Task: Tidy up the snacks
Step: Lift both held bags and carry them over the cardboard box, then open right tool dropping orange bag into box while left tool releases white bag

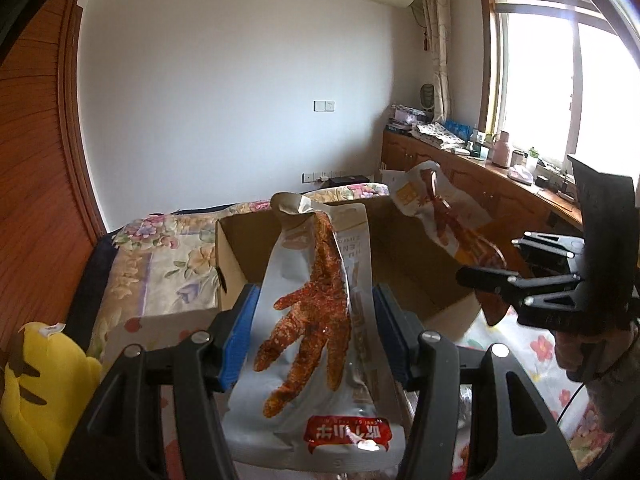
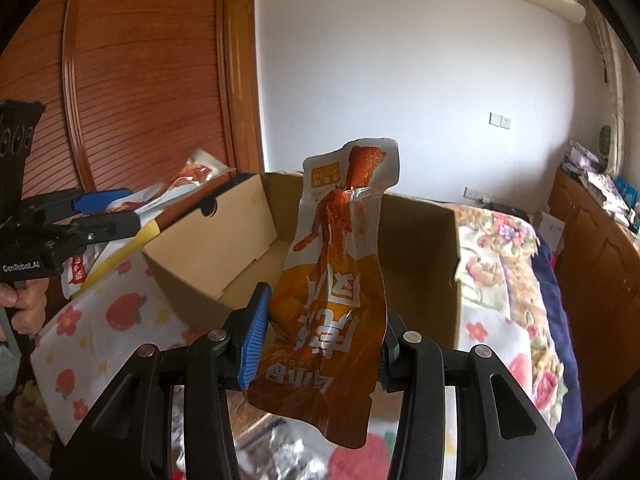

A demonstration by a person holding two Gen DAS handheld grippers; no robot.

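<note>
You had the left gripper (image 1: pixel 316 340) pinching a white chicken-foot packet (image 1: pixel 308 320) between its blue pads, the packet standing up past the fingertips. Your right gripper (image 2: pixel 320 340) clamped an orange packet (image 2: pixel 336 280) the same way. Both packets hung just before the near edge of the one open cardboard box (image 2: pixel 224 248), whose inside was clear to view. Two packets, two grippers, one box on the flowered bedspread (image 1: pixel 168 264).
</note>
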